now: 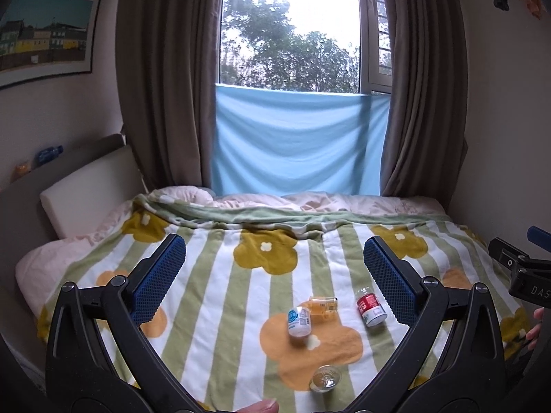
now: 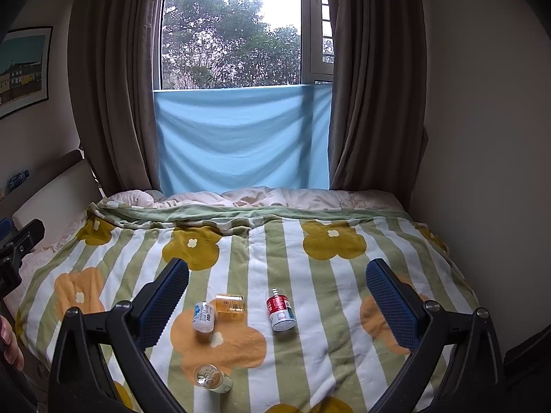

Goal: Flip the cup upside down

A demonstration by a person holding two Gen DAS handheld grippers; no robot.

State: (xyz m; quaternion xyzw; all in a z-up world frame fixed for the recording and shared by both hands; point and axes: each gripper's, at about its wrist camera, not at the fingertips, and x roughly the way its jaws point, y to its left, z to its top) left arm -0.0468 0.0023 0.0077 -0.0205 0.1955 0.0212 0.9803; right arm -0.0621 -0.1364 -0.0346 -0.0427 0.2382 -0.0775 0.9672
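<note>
Blue-padded fingers of left gripper (image 1: 274, 275) and right gripper (image 2: 277, 296) spread wide, hovering above blanket (image 2: 327, 327).

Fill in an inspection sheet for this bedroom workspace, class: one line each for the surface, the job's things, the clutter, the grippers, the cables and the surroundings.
Surface: bed with a striped flower blanket, soft and a bit rumpled at the far end.
Job's things: clear glass cup at the near edge, lying tilted on the blanket, not upright.
Clutter: white-and-blue bottle, amber bottle and red-and-white bottle, all lying on their sides beyond the cup.
Grippers: left gripper and right gripper both wide open, holding nothing, above the blanket.
Cables: nothing seen.
Surroundings: window with brown curtains, blue cloth across its lower part, framed picture on the left wall.
</note>
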